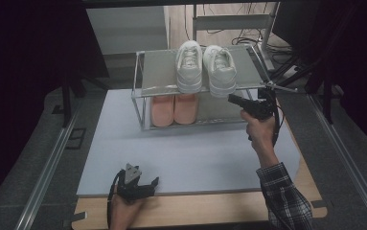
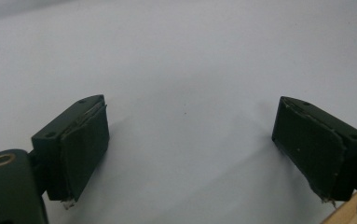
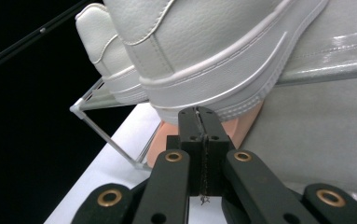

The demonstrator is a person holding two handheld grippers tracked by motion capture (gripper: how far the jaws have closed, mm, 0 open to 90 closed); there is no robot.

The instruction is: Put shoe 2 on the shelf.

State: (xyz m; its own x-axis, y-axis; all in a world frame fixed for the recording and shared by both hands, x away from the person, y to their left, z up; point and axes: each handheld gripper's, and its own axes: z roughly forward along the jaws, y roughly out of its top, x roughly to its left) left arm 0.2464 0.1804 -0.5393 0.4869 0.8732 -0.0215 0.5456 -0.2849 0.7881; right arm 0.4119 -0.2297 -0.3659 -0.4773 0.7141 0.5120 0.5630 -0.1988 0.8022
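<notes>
With your right gripper [image 3: 199, 114], fingers pressed together and empty, nosing under the heel of the right white sneaker [image 1: 219, 69] overhanging the rack's top shelf [image 1: 159, 67], any upward nudge could tip it off, while your left gripper [image 1: 140, 184] rests spread on the surface [image 1: 190, 153].

no readable text, labels, brands or numbers on anything in view

left gripper [image 1: 145, 184]: low at the near edge, jaws wide apart, nothing between them
left hand [image 1: 123, 208]: wrapped under its grip
right gripper [image 1: 232, 99]: raised, stretched forward, jaws pressed together
right hand [image 1: 259, 130]: on the handle, plaid sleeve [image 1: 284, 196] behind
</notes>
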